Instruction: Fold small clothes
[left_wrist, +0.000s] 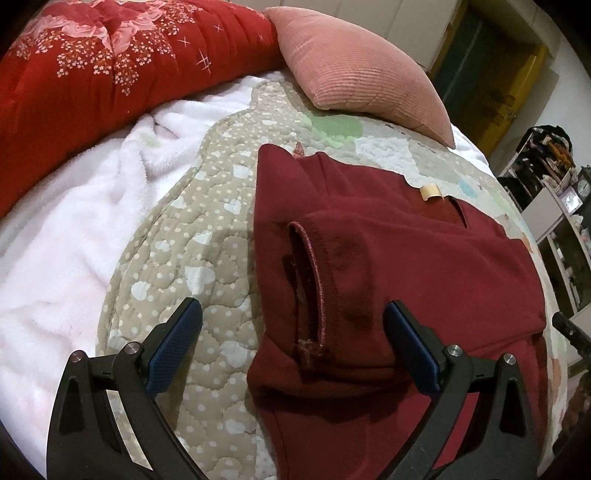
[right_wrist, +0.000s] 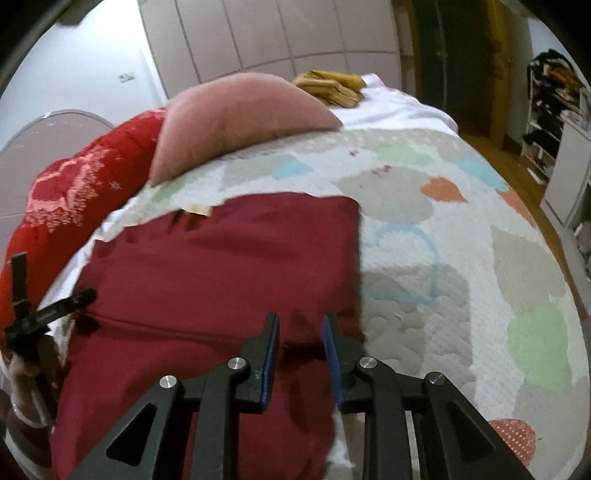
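A dark red fleece garment (left_wrist: 406, 258) lies partly folded on a patchwork quilt (left_wrist: 207, 229); a sleeve cuff (left_wrist: 314, 280) faces me and a tan label (left_wrist: 430, 192) shows at its far edge. My left gripper (left_wrist: 293, 314) is wide open over the sleeve end, one finger on each side. In the right wrist view the garment (right_wrist: 221, 266) fills the lower left. My right gripper (right_wrist: 300, 325) hovers at its near right corner, jaws narrowly apart; fabric lies between the fingers, but I cannot tell if they pinch it.
A pink corduroy pillow (left_wrist: 354, 70) and a red floral comforter (left_wrist: 96, 74) lie at the head of the bed. A white fluffy blanket (left_wrist: 74, 236) is at the left. Shelves (left_wrist: 554, 192) stand right of the bed. A yellow item (right_wrist: 332, 86) lies behind the pillow.
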